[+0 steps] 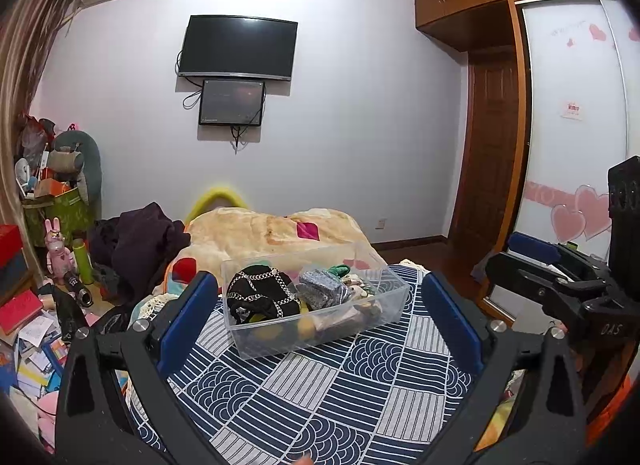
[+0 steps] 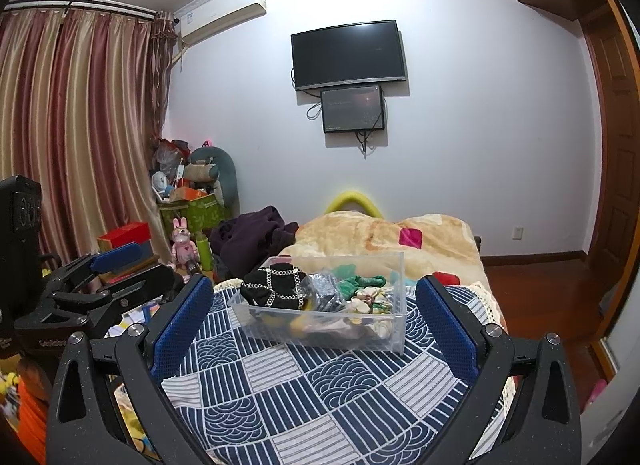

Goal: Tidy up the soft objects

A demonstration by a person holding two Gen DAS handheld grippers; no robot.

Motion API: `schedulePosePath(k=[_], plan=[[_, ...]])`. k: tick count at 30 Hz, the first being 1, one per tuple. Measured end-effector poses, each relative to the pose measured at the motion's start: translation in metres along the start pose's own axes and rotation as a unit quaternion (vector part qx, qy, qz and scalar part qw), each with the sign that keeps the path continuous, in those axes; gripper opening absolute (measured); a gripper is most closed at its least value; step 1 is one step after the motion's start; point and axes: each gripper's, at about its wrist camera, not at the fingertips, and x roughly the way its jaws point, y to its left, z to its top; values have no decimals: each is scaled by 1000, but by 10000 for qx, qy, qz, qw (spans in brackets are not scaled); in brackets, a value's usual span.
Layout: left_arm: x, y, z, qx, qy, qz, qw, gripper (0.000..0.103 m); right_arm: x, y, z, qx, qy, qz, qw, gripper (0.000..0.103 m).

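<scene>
A clear plastic bin sits on the blue patterned bed cover. It holds several soft items: a black piece with white chain pattern, a grey knitted piece and a green piece. My left gripper is open and empty, fingers either side of the bin, held back from it. My right gripper is open and empty, also short of the bin. Each gripper shows at the edge of the other's view, the right and the left.
A beige blanket and dark purple clothes lie beyond the bin. Floor clutter, boxes and a pink toy rabbit fill the left side. A wardrobe and door stand right.
</scene>
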Motion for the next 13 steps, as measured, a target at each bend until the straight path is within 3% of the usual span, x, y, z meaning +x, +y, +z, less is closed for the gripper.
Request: schedulePosePath(k=[13], plan=[[-2, -4, 0, 78, -18, -44, 10000, 103, 1, 2, 1, -7, 20, -12, 10000, 102]])
